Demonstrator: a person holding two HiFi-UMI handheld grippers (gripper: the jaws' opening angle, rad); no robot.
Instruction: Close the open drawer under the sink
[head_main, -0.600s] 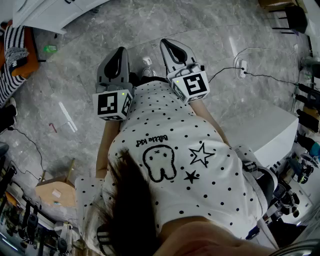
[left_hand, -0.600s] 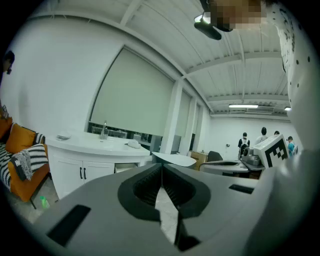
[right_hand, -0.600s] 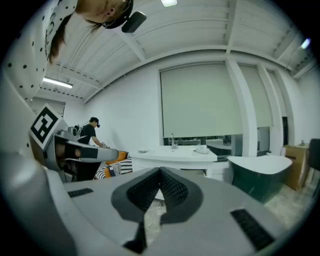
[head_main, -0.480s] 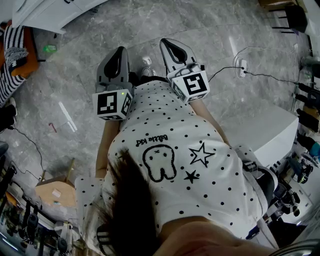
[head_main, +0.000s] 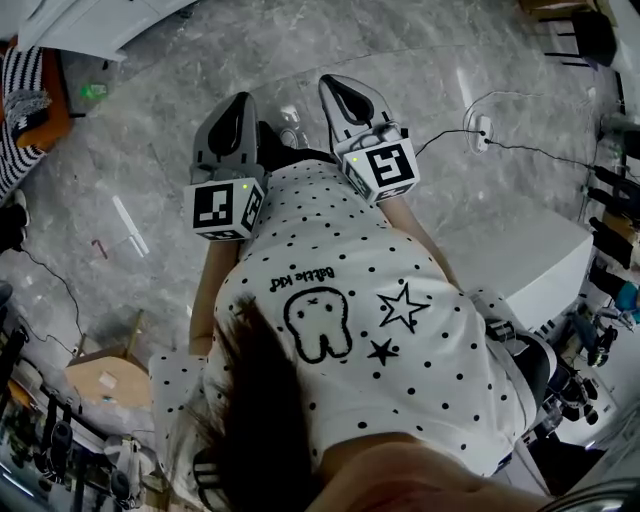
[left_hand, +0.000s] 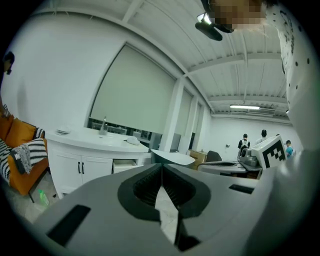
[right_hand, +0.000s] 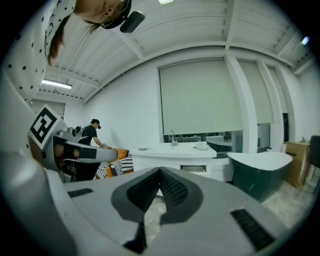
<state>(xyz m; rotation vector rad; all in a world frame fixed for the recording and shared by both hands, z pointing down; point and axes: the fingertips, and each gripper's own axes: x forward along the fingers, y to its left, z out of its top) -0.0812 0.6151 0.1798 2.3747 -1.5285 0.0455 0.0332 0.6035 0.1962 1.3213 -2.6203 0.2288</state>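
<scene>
White drawer (left_hand: 124, 164): ajar below the sink surface (left_hand: 95, 141), well apart from me across the room;
Left tongs (left_hand: 161, 169): pinched together, empty;
Right tongs (right_hand: 160, 174): likewise closed on nothing;
Risk: I judge an off-centre push could skew the drawer and jam it.

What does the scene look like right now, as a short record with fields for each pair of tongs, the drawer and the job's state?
left tongs: shut, nothing between them, held in the air
right tongs: shut, nothing between them, held in the air
drawer: open, under the vanity top, far from both tongs
tap: upright on the vanity top
floor: grey marble tiles
job state: drawer not yet reached
</scene>
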